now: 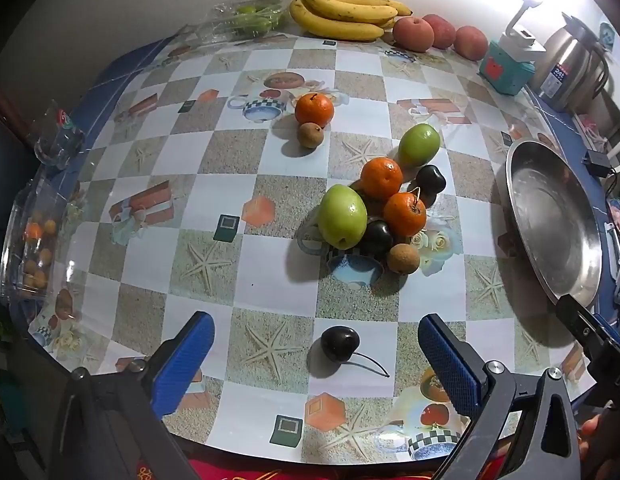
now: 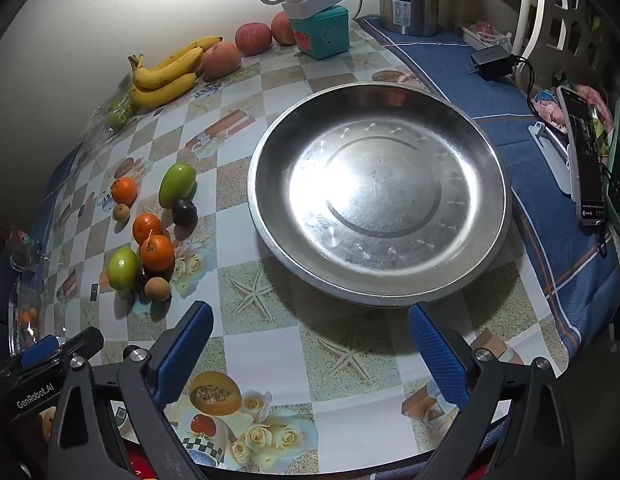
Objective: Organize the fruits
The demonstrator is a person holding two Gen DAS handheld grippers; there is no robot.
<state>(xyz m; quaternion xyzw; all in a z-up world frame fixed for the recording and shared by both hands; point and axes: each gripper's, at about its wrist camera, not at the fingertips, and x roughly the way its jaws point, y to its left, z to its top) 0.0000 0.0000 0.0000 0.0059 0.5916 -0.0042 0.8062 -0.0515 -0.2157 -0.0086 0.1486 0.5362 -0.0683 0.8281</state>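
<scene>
A pile of small fruit [image 1: 379, 208] lies mid-table: two green fruits [image 1: 342, 216], oranges [image 1: 404, 214], dark cherries and a brown longan [image 1: 403, 259]. A lone orange [image 1: 314, 109] and a longan [image 1: 310, 135] lie farther back. My left gripper [image 1: 315, 340] is open, with a dark cherry [image 1: 339, 344] on the table between its fingers. My right gripper [image 2: 310, 332] is open and empty just in front of the empty steel plate [image 2: 379, 192]. The pile also shows at the left of the right wrist view [image 2: 150, 240].
Bananas [image 1: 341, 14] and red apples [image 1: 413, 34] lie along the back wall, next to a teal box [image 1: 505, 68] and a steel kettle [image 1: 569, 68]. A glass [image 1: 56, 140] and a clear container [image 1: 30, 248] stand at the left edge. A phone [image 2: 585, 160] lies far right.
</scene>
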